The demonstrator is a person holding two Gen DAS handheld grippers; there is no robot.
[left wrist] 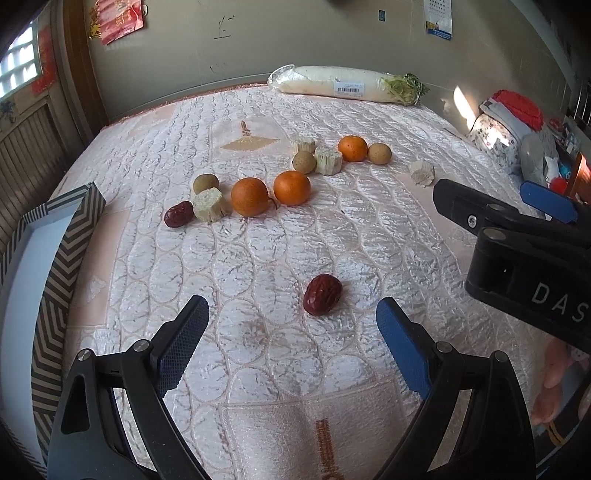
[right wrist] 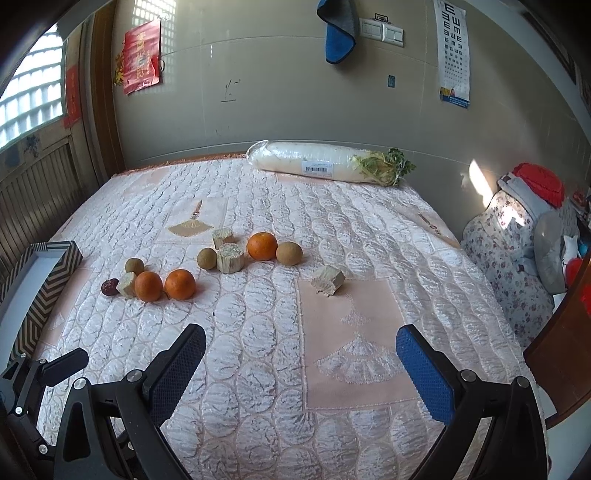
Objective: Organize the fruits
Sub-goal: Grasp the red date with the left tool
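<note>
Left gripper (left wrist: 291,332) stands wide apart, empty, just short of the lone date (left wrist: 322,299) on the bed (left wrist: 369,240). Right gripper (right wrist: 301,363) likewise. We judge pickup pending: advance, close, carry to box (left wrist: 70,236).

Oranges (left wrist: 249,196) orange; dates (left wrist: 322,299) dark red; bedspread (left wrist: 280,258) pale pink, quilted ovals; box (left wrist: 66,236) black-beige chevron.

Beige wall (right wrist: 280,92) with scuff marks, red hanging decoration (right wrist: 142,55), blue-grey cloth (right wrist: 338,33) beside white light switches (right wrist: 382,31), eye chart (right wrist: 455,51), glass-block window (right wrist: 31,92) glowing at left, sunlight patch (right wrist: 480,179), pale pink quilted cover (right wrist: 332,240), floral fabric bundle (right wrist: 506,258) at right
</note>
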